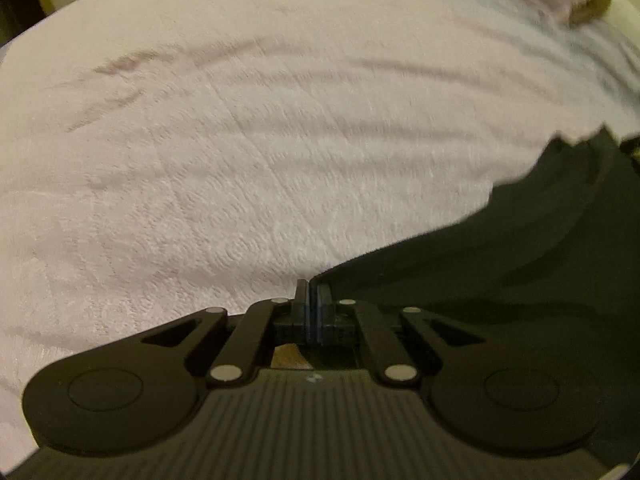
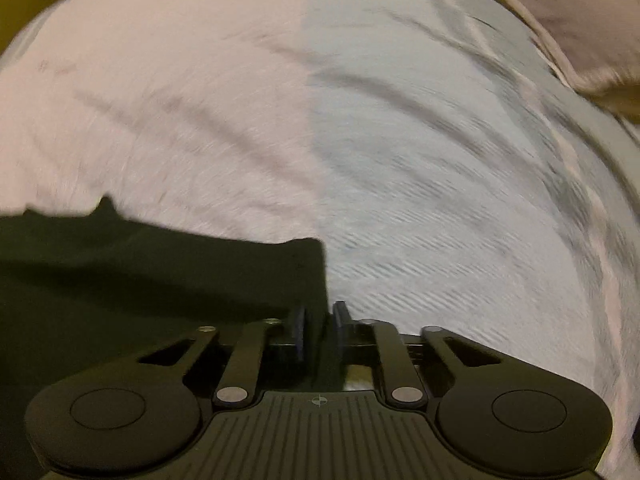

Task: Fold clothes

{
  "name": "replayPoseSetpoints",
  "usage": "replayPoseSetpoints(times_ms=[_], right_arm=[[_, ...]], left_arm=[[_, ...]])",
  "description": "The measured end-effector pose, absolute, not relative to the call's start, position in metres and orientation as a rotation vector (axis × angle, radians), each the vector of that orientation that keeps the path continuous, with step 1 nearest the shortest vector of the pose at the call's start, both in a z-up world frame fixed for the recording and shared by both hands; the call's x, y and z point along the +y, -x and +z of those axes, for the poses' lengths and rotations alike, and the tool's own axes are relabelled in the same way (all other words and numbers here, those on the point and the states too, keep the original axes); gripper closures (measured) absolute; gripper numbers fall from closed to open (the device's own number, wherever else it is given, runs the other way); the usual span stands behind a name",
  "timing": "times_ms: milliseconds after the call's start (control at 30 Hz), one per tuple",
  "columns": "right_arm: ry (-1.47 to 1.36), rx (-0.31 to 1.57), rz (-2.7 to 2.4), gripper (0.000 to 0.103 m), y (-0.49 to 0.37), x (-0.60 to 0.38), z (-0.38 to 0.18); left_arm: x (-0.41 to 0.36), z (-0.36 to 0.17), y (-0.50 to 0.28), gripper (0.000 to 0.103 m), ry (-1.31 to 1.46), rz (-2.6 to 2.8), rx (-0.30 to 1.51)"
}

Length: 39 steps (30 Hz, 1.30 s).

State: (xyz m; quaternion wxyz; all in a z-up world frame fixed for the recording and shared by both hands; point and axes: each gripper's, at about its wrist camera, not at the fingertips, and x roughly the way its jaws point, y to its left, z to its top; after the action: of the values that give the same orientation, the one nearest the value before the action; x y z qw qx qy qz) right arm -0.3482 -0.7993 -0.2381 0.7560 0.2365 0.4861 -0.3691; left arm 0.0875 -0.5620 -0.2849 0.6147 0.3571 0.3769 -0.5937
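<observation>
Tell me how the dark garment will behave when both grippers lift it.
Dark garment probably floppy: it drapes between left gripper and right gripper. Likely light, held by pinched corners alone. It may sag in the middle.

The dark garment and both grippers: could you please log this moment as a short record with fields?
surface: pink and white bedding
garment: dark garment, lying on the bedding
left gripper: jaws shut on the garment's edge
right gripper: jaws close together on the garment's corner
far right: pink pillow
image quality: right wrist view motion-blurred
</observation>
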Motion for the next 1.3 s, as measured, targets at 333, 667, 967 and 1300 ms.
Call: replayPoseSetpoints(times_ms=[333,667,967,1300], right_arm=[[-0.386,0.986,-0.767,0.057,0.341,-0.787,-0.210],[-0.321,1.028,-0.403,0.035,0.263,-0.754,-0.238],[-0.253,1.027,-0.499,0.046,0.247,-0.761,-0.247],[-0.365,1.015,-0.191,0.046,0.221,-0.741,-0.249]], left_arm=[[-0.561,-0.287,-0.090,0.101,-0.829,-1.318,0.898],[-0.549,-0.289,-0.086,0.101,-0.913,-1.275,0.813],[-0.545,-0.290,-0.088,0.099,-0.875,-1.268,0.818],[-0.549,-0.284,-0.066,0.097,-0.890,-1.442,0.865]])
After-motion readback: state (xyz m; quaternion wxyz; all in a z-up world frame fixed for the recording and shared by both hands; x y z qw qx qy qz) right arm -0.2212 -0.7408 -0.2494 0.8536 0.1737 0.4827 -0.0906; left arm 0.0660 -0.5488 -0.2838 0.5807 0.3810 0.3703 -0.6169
